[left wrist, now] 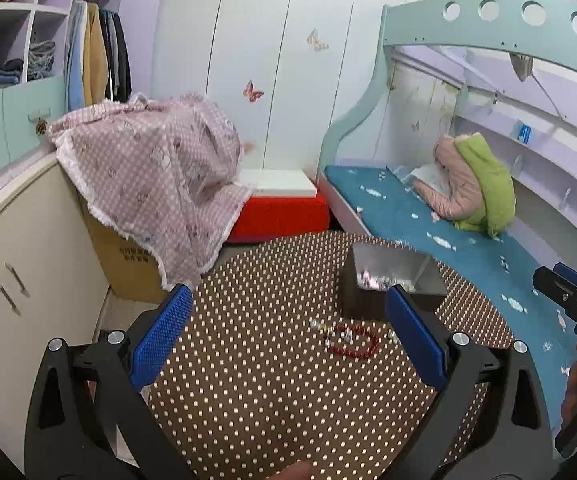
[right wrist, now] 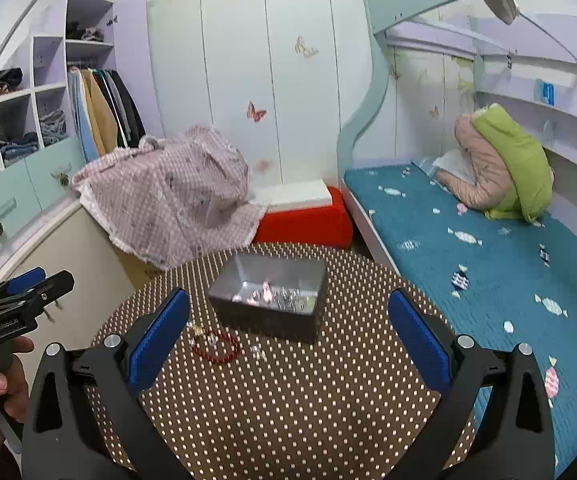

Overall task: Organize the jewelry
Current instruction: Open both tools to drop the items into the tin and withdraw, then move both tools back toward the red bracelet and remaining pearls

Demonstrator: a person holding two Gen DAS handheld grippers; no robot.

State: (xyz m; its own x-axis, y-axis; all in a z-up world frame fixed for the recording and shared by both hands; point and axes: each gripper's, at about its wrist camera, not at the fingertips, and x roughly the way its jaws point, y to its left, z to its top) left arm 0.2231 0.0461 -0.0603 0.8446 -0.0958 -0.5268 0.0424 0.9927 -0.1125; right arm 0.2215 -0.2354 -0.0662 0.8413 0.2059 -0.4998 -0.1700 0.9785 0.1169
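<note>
A red bead bracelet (left wrist: 353, 344) (right wrist: 216, 349) lies on the round polka-dot table (left wrist: 272, 400) (right wrist: 308, 408), with small silvery pieces (left wrist: 319, 325) (right wrist: 257, 351) beside it. Just behind stands a dark open box (left wrist: 384, 280) (right wrist: 272, 300) holding several small pink and silver trinkets. My left gripper (left wrist: 288, 334) is open and hovers over the table, with the bracelet lying between its blue pads. My right gripper (right wrist: 288, 340) is open too, nothing between its fingers, the box ahead of it.
A blue candy-print bed (right wrist: 488, 264) runs along the right, with a pink and green jacket (right wrist: 500, 164) on it. A cardboard box under a pink checked cloth (left wrist: 156, 176) and a red stool (right wrist: 304, 220) stand behind the table. A cream cabinet (left wrist: 20, 280) is at left.
</note>
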